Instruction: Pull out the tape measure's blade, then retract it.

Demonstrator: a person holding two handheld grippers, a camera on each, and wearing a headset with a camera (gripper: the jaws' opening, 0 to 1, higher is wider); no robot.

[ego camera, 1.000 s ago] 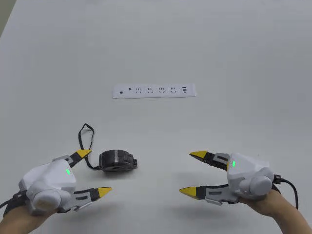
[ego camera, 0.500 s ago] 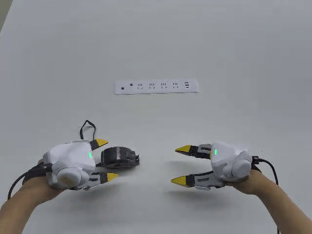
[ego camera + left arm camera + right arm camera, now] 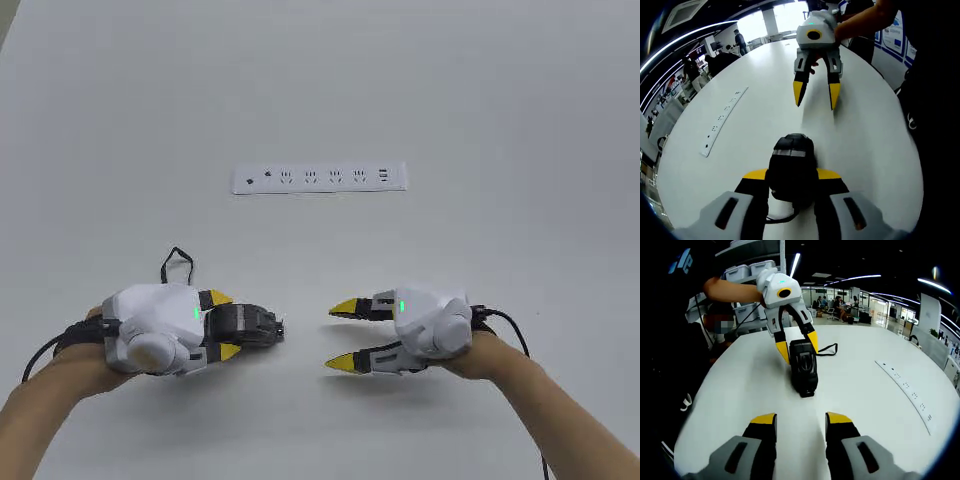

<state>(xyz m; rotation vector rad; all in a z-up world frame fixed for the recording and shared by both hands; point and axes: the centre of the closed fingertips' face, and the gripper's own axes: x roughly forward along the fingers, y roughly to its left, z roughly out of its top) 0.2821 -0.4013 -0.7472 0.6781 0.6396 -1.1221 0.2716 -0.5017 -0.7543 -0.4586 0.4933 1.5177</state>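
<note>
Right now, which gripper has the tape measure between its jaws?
The left gripper: its jaws flank the tape measure. The right gripper is open and empty, apart from it.

White table (image 3: 480,90), ceiling strip lights (image 3: 860,278)

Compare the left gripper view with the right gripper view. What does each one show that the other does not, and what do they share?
Left gripper view: the right hand-held gripper head-on, jaws open, apart from the tape measure.
Right gripper view: the left hand-held gripper head-on, jaws clasping the tape measure's sides, with the strap loop lying behind.
Both: the tape measure, the power strip and the white table.
</note>
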